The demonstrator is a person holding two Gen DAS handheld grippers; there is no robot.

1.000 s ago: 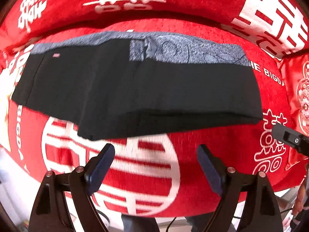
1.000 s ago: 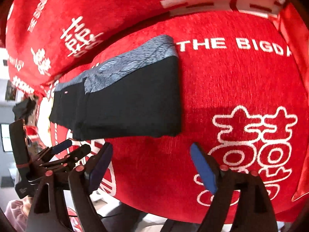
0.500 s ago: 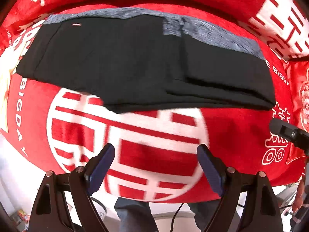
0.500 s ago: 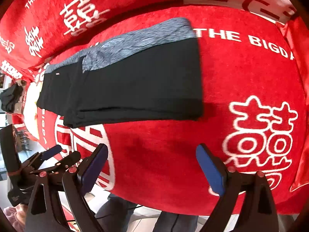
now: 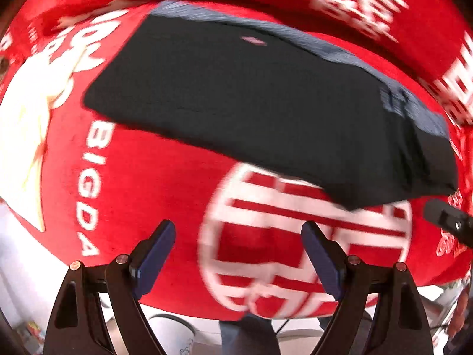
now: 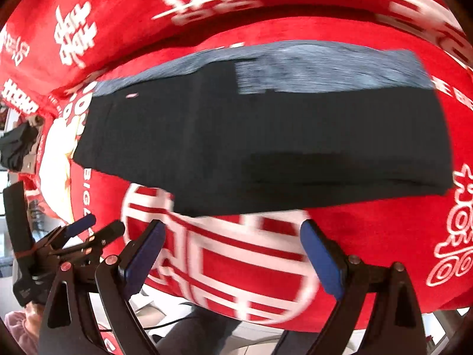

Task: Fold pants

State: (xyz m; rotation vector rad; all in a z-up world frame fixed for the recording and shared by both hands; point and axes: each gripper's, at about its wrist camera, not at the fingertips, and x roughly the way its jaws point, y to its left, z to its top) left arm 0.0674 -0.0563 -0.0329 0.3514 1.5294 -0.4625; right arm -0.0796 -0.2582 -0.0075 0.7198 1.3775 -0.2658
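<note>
Black pants (image 5: 266,103) with a grey waistband lie folded flat on the red cover; the right wrist view shows the same pants (image 6: 266,148) with the grey band along their far edge. My left gripper (image 5: 238,236) hangs open above the red cloth, short of the pants' near edge, with nothing between its blue pads. My right gripper (image 6: 232,236) is also open and empty, just in front of the pants' near hem. The left gripper (image 6: 94,227) appears at the left of the right wrist view. A tip of the right gripper (image 5: 446,222) shows at the left wrist view's right edge.
The pants rest on a red cushion cover (image 5: 133,192) printed with white characters and letters; a red backrest (image 6: 207,0) rises behind. The cushion's front edge (image 5: 177,310) drops off near the grippers, with a person's legs (image 5: 248,337) and floor below. A dark bundle (image 6: 17,148) lies far left.
Both grippers have swept leftward along the front of the cushion, so the pants have slid to the right in each view. Both stay open and empty.
</note>
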